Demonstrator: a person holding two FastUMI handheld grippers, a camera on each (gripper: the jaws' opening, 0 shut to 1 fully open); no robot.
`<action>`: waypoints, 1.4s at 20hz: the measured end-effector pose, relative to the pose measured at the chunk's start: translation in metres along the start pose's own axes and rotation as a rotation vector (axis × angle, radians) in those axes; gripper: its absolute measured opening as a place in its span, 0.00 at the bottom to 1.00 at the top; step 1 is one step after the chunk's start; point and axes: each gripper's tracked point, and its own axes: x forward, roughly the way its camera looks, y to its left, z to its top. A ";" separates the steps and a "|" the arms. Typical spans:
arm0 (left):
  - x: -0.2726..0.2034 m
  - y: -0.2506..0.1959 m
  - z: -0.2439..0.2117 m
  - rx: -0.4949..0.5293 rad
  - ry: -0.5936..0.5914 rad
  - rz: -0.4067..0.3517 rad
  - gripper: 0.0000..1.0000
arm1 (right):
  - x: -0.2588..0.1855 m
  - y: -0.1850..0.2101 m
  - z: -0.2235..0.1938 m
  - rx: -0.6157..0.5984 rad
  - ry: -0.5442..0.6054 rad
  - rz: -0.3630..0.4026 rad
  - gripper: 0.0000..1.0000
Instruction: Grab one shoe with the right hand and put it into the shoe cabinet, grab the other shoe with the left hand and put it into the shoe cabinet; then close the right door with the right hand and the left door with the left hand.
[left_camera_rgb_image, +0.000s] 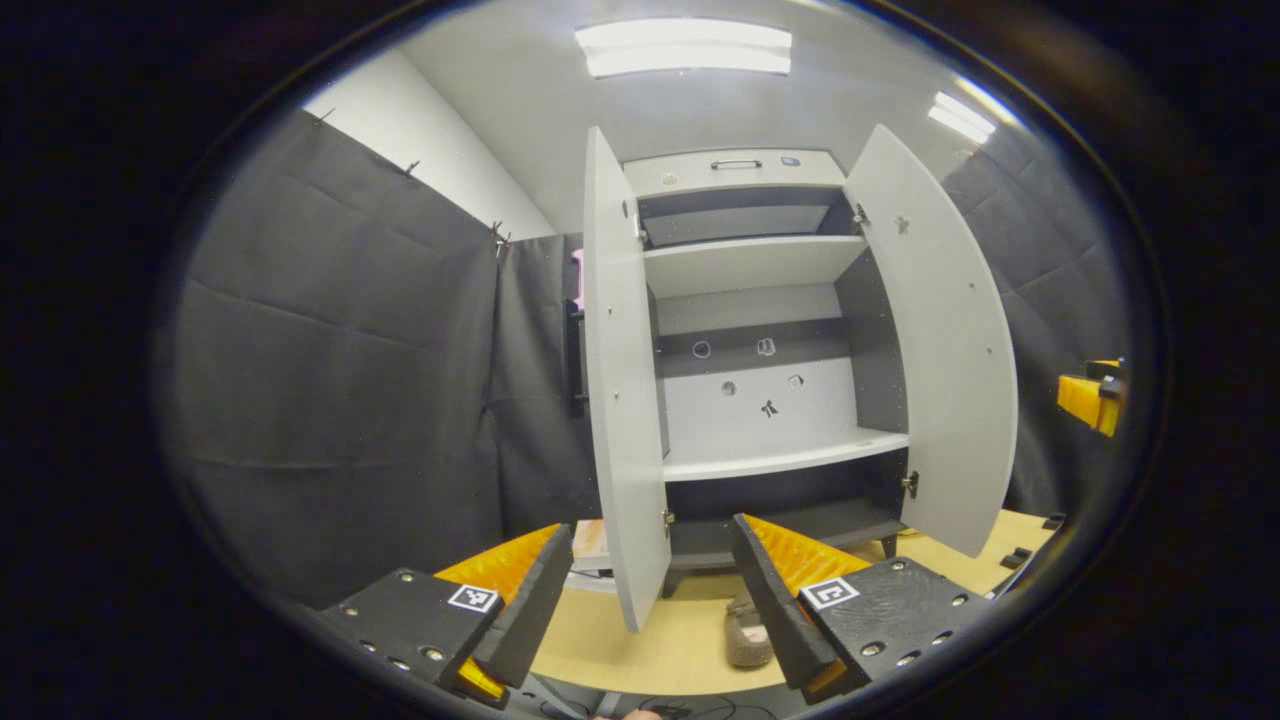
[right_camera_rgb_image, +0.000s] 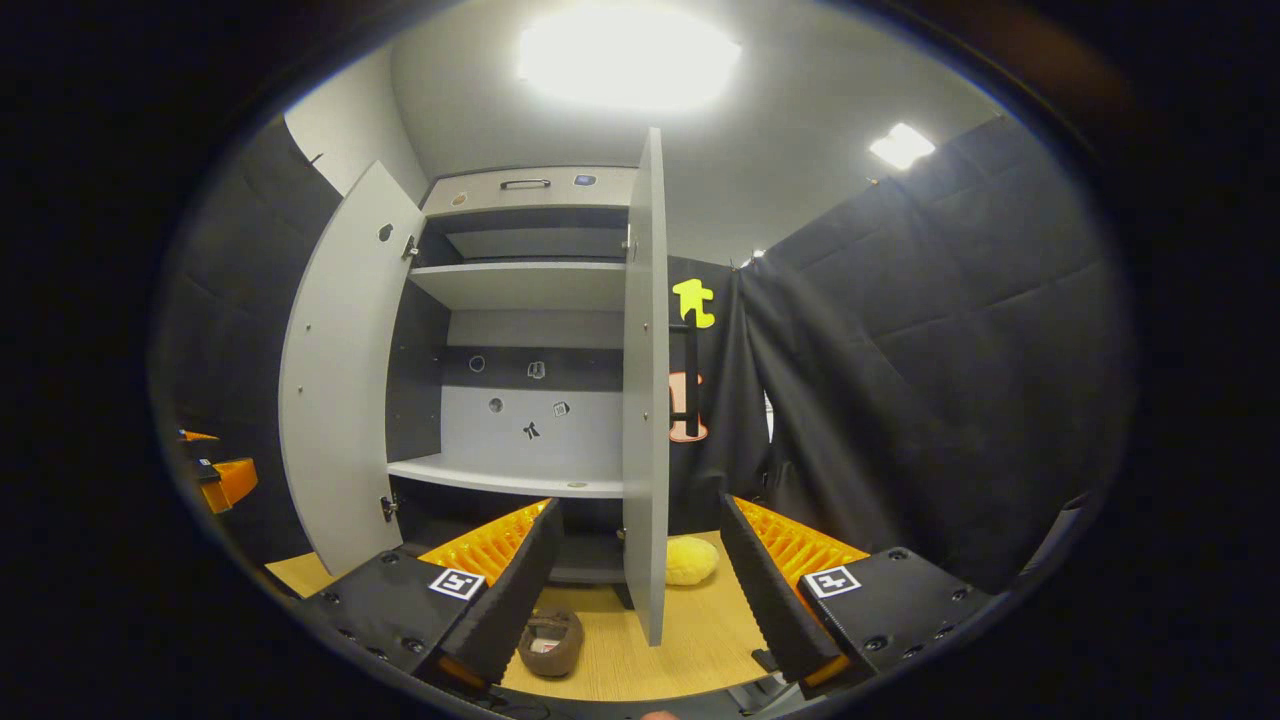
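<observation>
We are looking at a light wooden tabletop (right_camera_rgb_image: 690, 640) that is carrying a tall grey shoe cabinet (right_camera_rgb_image: 520, 290) standing on short dark legs. A brown slipper-like shoe (right_camera_rgb_image: 551, 643) is lying on the wood before it, and a soft yellow object (right_camera_rgb_image: 690, 560) is resting just beside the right door's edge.

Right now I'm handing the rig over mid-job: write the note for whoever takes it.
Left gripper: open, holding nothing, raised over the table and facing the shoe cabinet.
Right gripper: open, holding nothing, also facing the cabinet.
Things: the brown shoe lies on the table in front of the cabinet. A yellow thing sits behind the right door's edge; I cannot tell whether it is the second shoe. Both doors stand wide open, left door included; the shelves I can see are bare.
Done: nothing yet.
Left: both shoes into the cabinet, then the right door and the left door shut.
</observation>
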 end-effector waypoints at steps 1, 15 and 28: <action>0.000 0.001 0.000 0.001 -0.003 0.004 0.93 | 0.000 0.001 0.000 -0.001 -0.001 0.009 0.96; 0.025 0.015 -0.010 0.007 0.006 0.091 0.93 | 0.075 0.089 -0.071 -0.055 0.163 0.214 1.00; 0.049 0.022 -0.032 0.017 0.061 0.172 0.93 | 0.133 0.152 -0.211 -0.077 0.515 0.375 1.00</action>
